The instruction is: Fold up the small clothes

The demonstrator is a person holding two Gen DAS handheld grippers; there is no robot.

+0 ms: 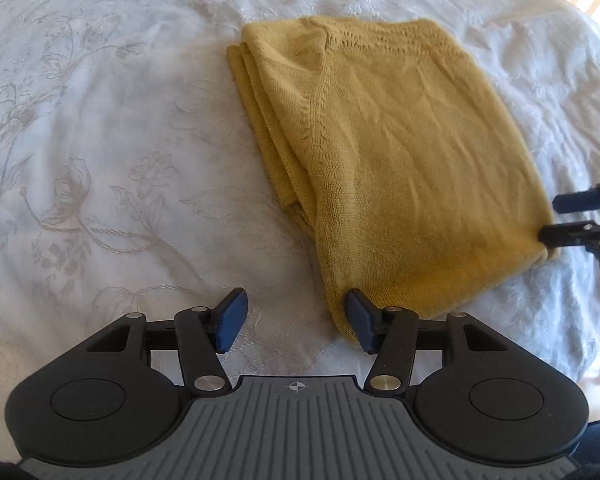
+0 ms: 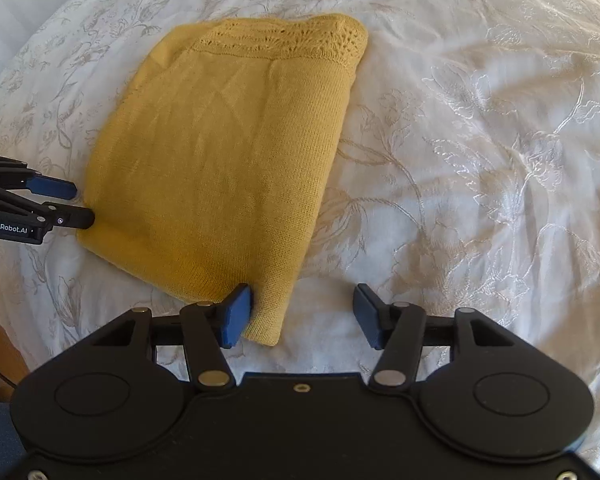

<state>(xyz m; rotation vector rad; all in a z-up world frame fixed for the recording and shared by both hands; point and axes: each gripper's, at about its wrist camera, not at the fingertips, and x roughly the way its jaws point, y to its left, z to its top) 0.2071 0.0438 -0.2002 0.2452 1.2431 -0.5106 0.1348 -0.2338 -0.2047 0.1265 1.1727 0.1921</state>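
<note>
Sweater folded on the bedspread, long axis running away from me | my left tongs at its near left corner, right tongs at its near right corner, equally close | both pairs apart, clamping nothing | nothing in the way

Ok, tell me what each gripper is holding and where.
Nothing is held. The left gripper and right gripper stand open at the near corners of the folded yellow sweater, pads not pinching it.
</note>
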